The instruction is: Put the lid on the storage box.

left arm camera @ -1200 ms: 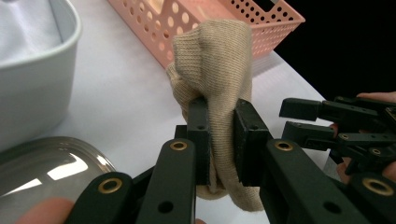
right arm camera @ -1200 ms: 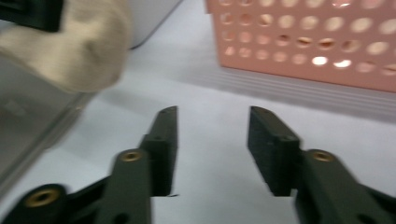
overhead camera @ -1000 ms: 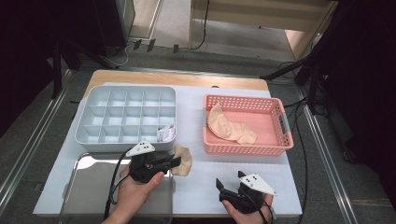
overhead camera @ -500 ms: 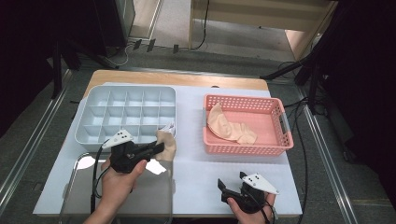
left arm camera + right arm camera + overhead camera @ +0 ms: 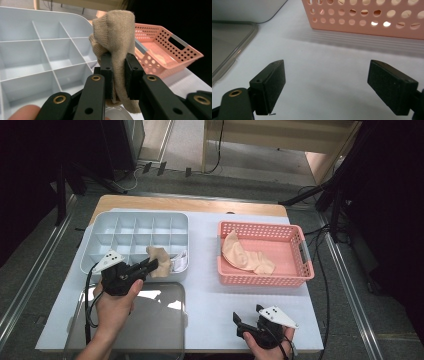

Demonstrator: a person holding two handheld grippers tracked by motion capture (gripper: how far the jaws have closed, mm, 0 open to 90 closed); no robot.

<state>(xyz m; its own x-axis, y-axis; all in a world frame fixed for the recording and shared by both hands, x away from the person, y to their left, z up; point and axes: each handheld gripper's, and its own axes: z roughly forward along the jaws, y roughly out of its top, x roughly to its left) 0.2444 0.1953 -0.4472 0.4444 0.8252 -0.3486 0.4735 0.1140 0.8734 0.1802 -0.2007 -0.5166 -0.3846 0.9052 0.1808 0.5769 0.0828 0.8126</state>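
A: On the left, what did your left gripper (image 5: 150,265) hold at that moment?

B: Your left gripper had its jaws pressed tight on a beige sock (image 5: 117,45). In the left gripper view the two black pads pinched the knitted cloth in its lower part, and the bunched upper part stood above the jaws. From the high view, the sock (image 5: 159,259) hung over the near right corner of the grey compartment tray (image 5: 134,226), above its front row. I could not tell exactly which compartment was under it.

A: Was something already in the tray?

B: Yes, a white folded item (image 5: 180,262) lay in the near right compartment, just beside the sock. A clear plastic lid (image 5: 150,320) lay on the white table (image 5: 205,285) in front of the tray, under your left forearm.

A: And further to the right?

B: The pink basket (image 5: 300,270) stood to the right of the tray, well apart from it, with more beige socks (image 5: 245,256) inside. At the near edge of the table, your right gripper (image 5: 248,323) had its jaws wide apart, with nothing between them. In the right gripper view the pads (image 5: 273,83) hovered low over bare white table, and the basket wall (image 5: 367,18) was in front of them.
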